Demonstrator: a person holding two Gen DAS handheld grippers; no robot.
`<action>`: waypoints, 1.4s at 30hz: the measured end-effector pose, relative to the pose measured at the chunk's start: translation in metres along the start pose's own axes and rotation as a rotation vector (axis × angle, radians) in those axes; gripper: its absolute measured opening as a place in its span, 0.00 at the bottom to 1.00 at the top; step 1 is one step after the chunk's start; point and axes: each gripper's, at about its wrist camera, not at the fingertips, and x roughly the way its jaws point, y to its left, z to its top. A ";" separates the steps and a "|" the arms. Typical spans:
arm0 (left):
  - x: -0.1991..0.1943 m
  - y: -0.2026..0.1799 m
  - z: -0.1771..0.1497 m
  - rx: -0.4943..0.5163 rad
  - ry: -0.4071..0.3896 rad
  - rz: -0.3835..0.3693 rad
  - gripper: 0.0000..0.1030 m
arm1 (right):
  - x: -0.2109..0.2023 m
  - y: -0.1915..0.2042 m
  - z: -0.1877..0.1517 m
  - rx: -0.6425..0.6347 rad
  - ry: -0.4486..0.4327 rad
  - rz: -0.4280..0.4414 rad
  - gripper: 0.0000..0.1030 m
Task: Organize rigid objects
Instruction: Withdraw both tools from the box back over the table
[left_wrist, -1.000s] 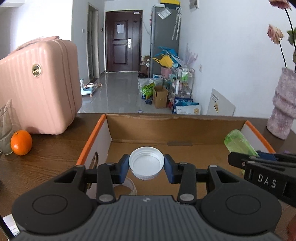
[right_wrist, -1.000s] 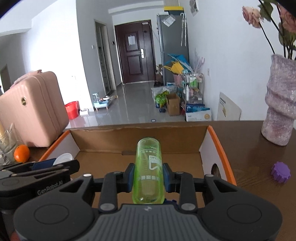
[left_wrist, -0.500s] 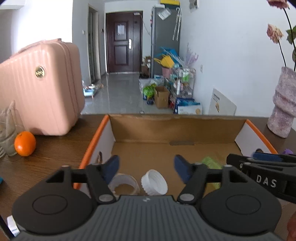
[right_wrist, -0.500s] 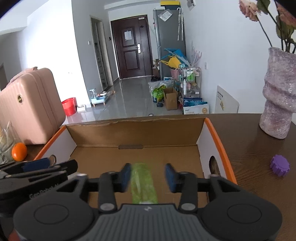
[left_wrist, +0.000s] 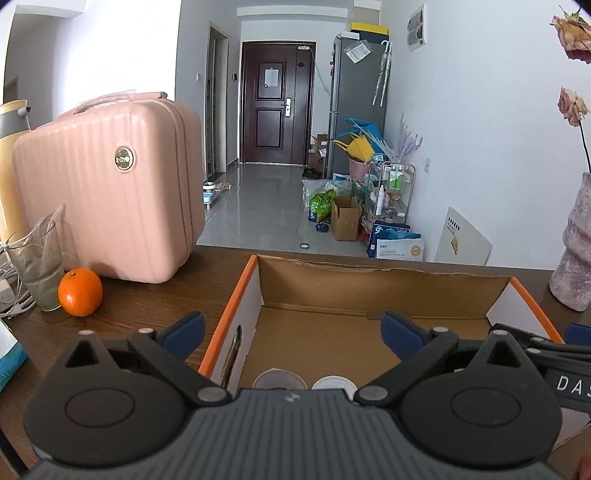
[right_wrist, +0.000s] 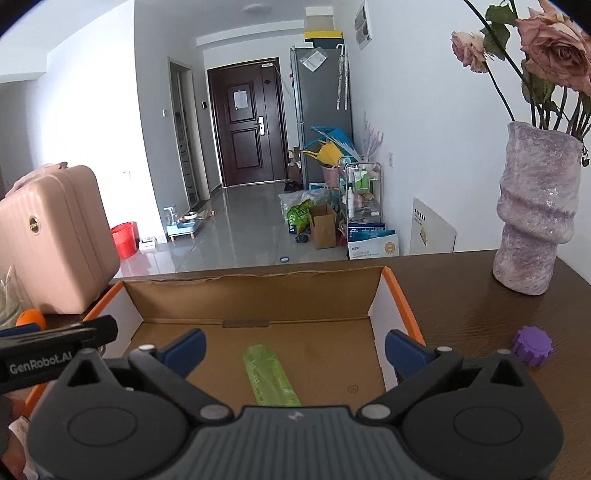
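Note:
An orange-rimmed cardboard box (left_wrist: 332, 288) (right_wrist: 258, 295) lies open on the dark wooden table. On its floor, a white cap (left_wrist: 334, 384) lies beside a clear tape roll (left_wrist: 279, 380), both half hidden behind my left gripper's body. My left gripper (left_wrist: 293, 334) hangs above them, its jaws opening wide with nothing between them. In the right wrist view a green bottle (right_wrist: 271, 376) lies flat on the box floor. My right gripper (right_wrist: 294, 347) is over it, jaws opening wide, pads clear of the bottle.
A pink suitcase (left_wrist: 107, 192), an orange (left_wrist: 80, 292) and a glass (left_wrist: 38, 266) stand left of the box. A purple vase (right_wrist: 535, 210) with roses and a small purple cap (right_wrist: 532, 345) are to the right. The table's far edge runs just behind the box.
Both grippers opened. The white cap dropped from the left gripper onto the box floor, and the green bottle dropped from the right one. The left gripper rose a little.

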 end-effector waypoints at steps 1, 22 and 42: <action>0.000 0.000 0.000 -0.001 0.000 0.000 1.00 | -0.001 0.000 0.000 0.000 -0.001 0.002 1.00; -0.038 0.011 -0.003 -0.003 -0.068 0.004 1.00 | -0.043 0.000 -0.004 -0.016 -0.092 0.020 1.00; -0.125 0.030 -0.050 0.031 -0.082 -0.047 1.00 | -0.138 -0.001 -0.050 -0.045 -0.167 0.024 1.00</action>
